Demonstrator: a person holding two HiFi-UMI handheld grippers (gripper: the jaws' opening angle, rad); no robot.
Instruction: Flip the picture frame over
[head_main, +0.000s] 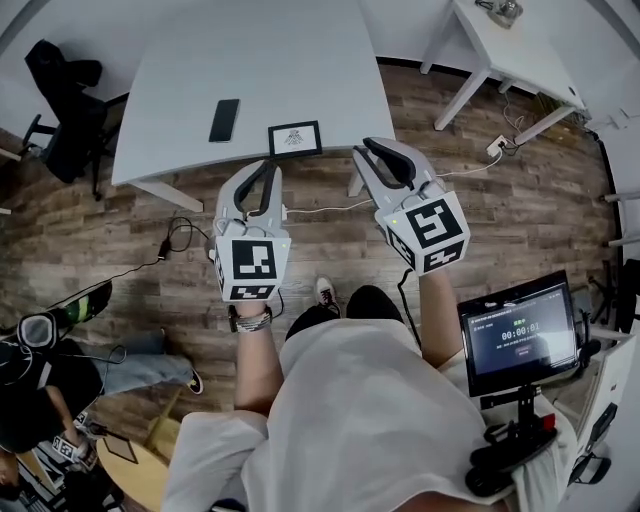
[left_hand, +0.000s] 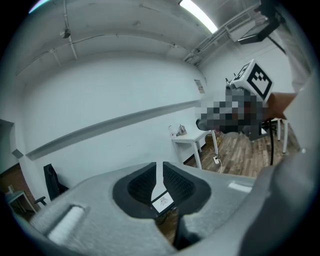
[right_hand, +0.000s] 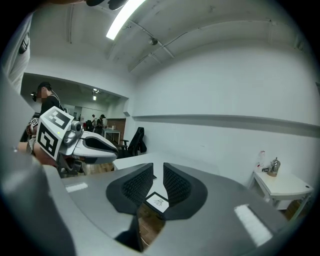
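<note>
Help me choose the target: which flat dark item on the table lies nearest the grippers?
The picture frame, white-centred, at the table's near edge; the all-black phone lies farther back.

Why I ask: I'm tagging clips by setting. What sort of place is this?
Probably an office or lab workroom: a plain white table, a black office chair, a screen on a stand, and a wood-look floor.

Blk-edged wht frame (head_main: 294, 138), grey tbl (head_main: 250, 60)

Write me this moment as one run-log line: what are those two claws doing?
stage: pre-grasp | picture frame: flat on table, picture side up, untouched | left gripper: open, empty | right gripper: open, empty
</note>
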